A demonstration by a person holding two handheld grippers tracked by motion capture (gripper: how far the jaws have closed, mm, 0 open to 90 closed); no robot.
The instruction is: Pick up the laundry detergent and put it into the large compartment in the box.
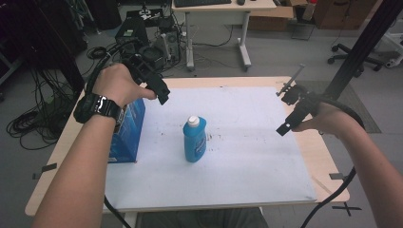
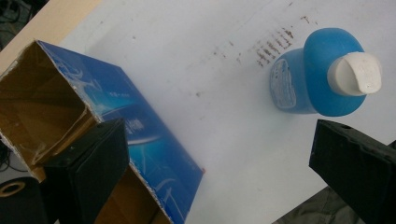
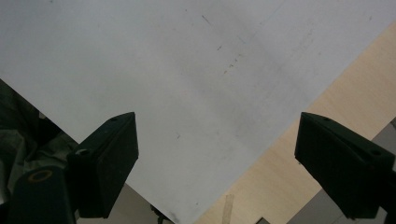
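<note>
A blue bottle (image 1: 195, 139) with a white cap stands upright in the middle of the white sheet (image 1: 247, 142); from above it is the blue bottle (image 2: 317, 77). An open blue cardboard box (image 1: 127, 133) stands at the sheet's left edge, its brown inside showing in the left gripper view as the box (image 2: 93, 126). My left gripper (image 1: 159, 92) hovers above the box's right side, left of the bottle, jaws wide apart and empty (image 2: 219, 172). My right gripper (image 1: 290, 121) hangs over the sheet's right part, open and empty (image 3: 217, 163).
The wooden table (image 1: 328, 161) shows bare margins at the right and left of the sheet. Brown marks stain the sheet behind the bottle (image 2: 273, 46). Beyond the table are cables, a desk (image 1: 218, 14) and a dark slanted post (image 1: 361, 47).
</note>
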